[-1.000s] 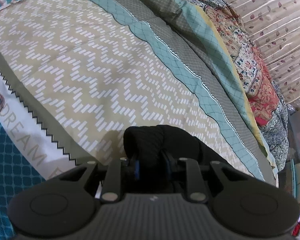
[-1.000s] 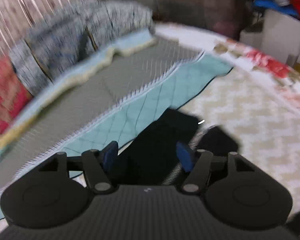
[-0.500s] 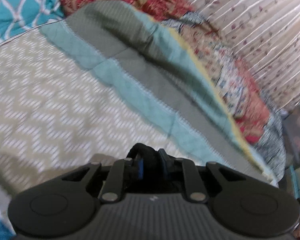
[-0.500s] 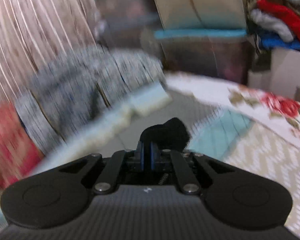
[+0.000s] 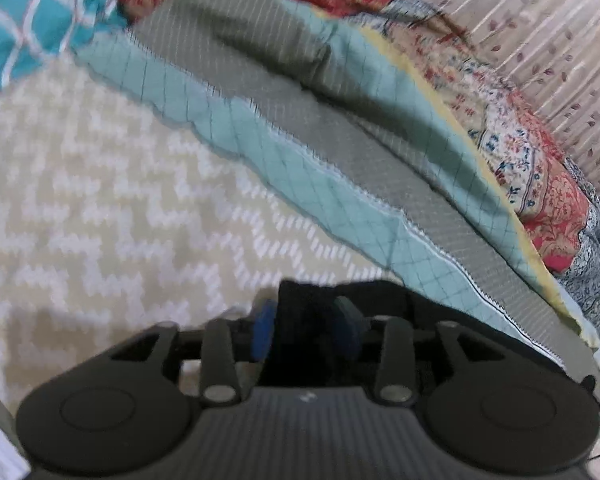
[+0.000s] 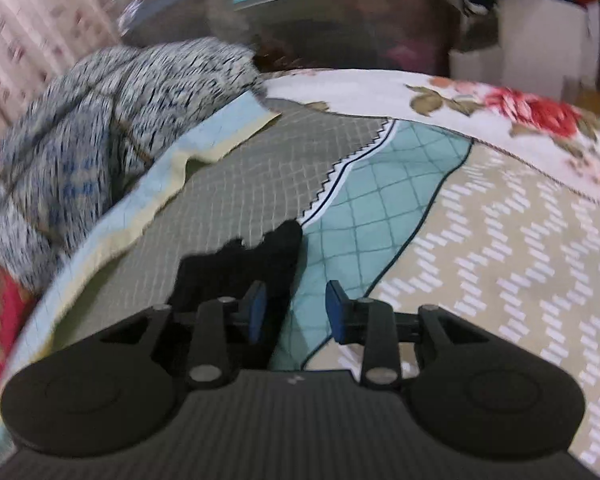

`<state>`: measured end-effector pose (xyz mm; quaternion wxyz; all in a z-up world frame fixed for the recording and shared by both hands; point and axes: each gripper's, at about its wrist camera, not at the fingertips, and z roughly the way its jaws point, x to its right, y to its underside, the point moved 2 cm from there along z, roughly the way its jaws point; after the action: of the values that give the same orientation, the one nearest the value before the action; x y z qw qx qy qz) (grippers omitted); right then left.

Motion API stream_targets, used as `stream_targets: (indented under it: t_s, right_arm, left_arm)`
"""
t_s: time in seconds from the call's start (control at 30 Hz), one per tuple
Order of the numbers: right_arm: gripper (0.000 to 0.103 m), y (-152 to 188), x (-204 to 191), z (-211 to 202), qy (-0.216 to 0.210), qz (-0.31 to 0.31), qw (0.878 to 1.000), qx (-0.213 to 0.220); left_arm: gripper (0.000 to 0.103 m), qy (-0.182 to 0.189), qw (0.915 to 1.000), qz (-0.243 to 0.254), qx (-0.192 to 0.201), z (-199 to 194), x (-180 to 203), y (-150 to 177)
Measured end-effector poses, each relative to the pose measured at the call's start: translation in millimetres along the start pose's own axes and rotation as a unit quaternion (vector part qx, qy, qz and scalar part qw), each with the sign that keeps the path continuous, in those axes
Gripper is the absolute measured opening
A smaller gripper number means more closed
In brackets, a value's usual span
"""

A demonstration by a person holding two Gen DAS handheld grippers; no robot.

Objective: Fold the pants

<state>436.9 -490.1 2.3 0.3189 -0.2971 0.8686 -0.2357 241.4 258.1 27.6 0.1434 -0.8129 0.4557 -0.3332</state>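
Pants (image 5: 308, 344), black and bunched, sit between the blue pads (image 5: 265, 330) of the left gripper (image 5: 306, 330), whose jaws have just been opening; the cloth fills the gap, but blur hides whether the pads press on it, so I cannot tell if it is held. More of the dark fabric trails off to the right below the gripper, lying on the bedspread (image 5: 100, 216) where its beige zigzag field meets a teal quilted band (image 5: 340, 208). In the right wrist view the right gripper (image 6: 296, 312) has also just been opening its jaws, and they stand apart with bare teal bedspread showing between them; the pants (image 6: 256, 264) lie flat just left of the gap, against the left pad (image 6: 256, 312) and clear of the right pad, so nothing is gripped. There the black cloth rests across the seam between the grey grid strip (image 6: 236, 200) and the teal band. Farther off, beyond the grey strip, a pale blue and yellow edge runs along the bed, and past it lie a red floral quilt (image 5: 540, 184) and a speckled grey-blue blanket (image 6: 100, 120). A teal patterned pillow (image 5: 36, 28) sits at the far left, a rose-printed sheet (image 6: 500, 108) at the far right, and a leaf-print curtain (image 5: 560, 40) hangs behind
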Motion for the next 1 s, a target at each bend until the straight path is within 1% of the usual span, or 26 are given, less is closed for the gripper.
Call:
stream_targets:
  t_s: [0.07, 0.13, 0.17, 0.2, 0.23, 0.27, 0.3, 0.33, 0.4, 0.43, 0.47, 0.5, 0.57, 0.63, 0.67, 0.7, 0.73, 0.77, 0.83, 0.9, 1.0]
  right_arm:
    - [0.037, -2, -7, -4, -0.018, 0.004, 1.0, -0.001]
    - [0.039, -3, -15, -3, -0.036, 0.0, 0.999, -0.008]
    - [0.042, -2, -17, -2, -0.04, 0.002, 0.999, -0.01]
    - [0.044, 0, -17, 0, -0.043, 0.007, 0.999, -0.013]
    - [0.044, 1, -16, 3, -0.044, 0.016, 0.999, -0.015]
    - [0.044, 3, -14, 8, -0.045, 0.028, 0.998, -0.02]
    - [0.044, 3, -10, 13, -0.046, 0.04, 0.998, -0.025]
    - [0.044, 5, -8, 18, -0.044, 0.05, 0.997, -0.032]
    - [0.044, 7, -5, 29, -0.034, 0.069, 0.996, -0.047]
    - [0.045, 7, -4, 33, -0.031, 0.075, 0.995, -0.053]
    - [0.047, 8, -3, 39, -0.028, 0.083, 0.994, -0.058]
    - [0.05, 8, -4, 44, -0.028, 0.089, 0.994, -0.06]
    - [0.052, 8, -6, 51, -0.025, 0.094, 0.993, -0.064]
    - [0.052, 10, -10, 57, -0.014, 0.083, 0.994, -0.064]
    - [0.049, 10, -13, 58, -0.012, 0.071, 0.995, -0.061]
    - [0.029, 11, -18, 58, -0.004, 0.047, 0.997, -0.057]
    - [0.017, 12, -23, 57, 0.008, 0.022, 0.998, -0.055]
    - [0.014, 13, -26, 55, 0.011, 0.007, 0.999, -0.05]
    - [0.012, 12, -27, 44, 0.0, 0.003, 1.0, -0.027]
    - [0.011, 6, -25, 30, -0.017, 0.015, 1.0, -0.016]
    - [0.011, -6, -21, 5, -0.05, 0.037, 0.998, -0.007]
  left_arm:
    - [0.049, -0.012, 0.9992, 0.033, 0.02, -6, 7, -5]
    - [0.051, -0.022, 0.9958, 0.083, 0.034, -8, 19, -10]
    - [0.056, -0.026, 0.9923, 0.115, 0.039, -8, 28, -11]
    - [0.059, -0.032, 0.9867, 0.153, 0.044, -7, 37, -10]
    - [0.061, -0.039, 0.9771, 0.203, 0.051, -5, 49, -8]
    - [0.062, -0.045, 0.9649, 0.252, 0.056, -2, 61, -4]
    - [0.065, -0.05, 0.9489, 0.306, 0.061, 3, 72, 2]
    - [0.066, -0.053, 0.9348, 0.345, 0.063, 7, 81, 8]
    - [0.077, -0.052, 0.9059, 0.417, 0.056, 20, 95, 20]
    - [0.077, -0.052, 0.896, 0.438, 0.051, 26, 99, 25]
    - [0.077, -0.053, 0.8887, 0.453, 0.042, 33, 102, 29]
    - [0.077, -0.054, 0.8852, 0.461, 0.03, 42, 102, 31]
    - [0.075, -0.058, 0.8862, 0.46, 0.01, 57, 100, 32]
    - [0.058, -0.058, 0.8911, 0.45, -0.003, 69, 96, 33]
    - [0.035, -0.054, 0.8948, 0.443, -0.011, 75, 93, 32]
    - [0.01, -0.055, 0.8988, 0.435, -0.014, 78, 92, 31]
    - [0.007, -0.062, 0.9024, 0.426, -0.016, 81, 91, 29]
    - [0.006, -0.064, 0.9073, 0.415, -0.014, 81, 91, 27]
    - [0.006, -0.066, 0.9154, 0.397, 0.005, 75, 91, 24]
    - [0.006, -0.066, 0.9186, 0.389, 0.025, 65, 92, 21]
    - [0.006, -0.056, 0.9249, 0.372, 0.056, 35, 93, 18]
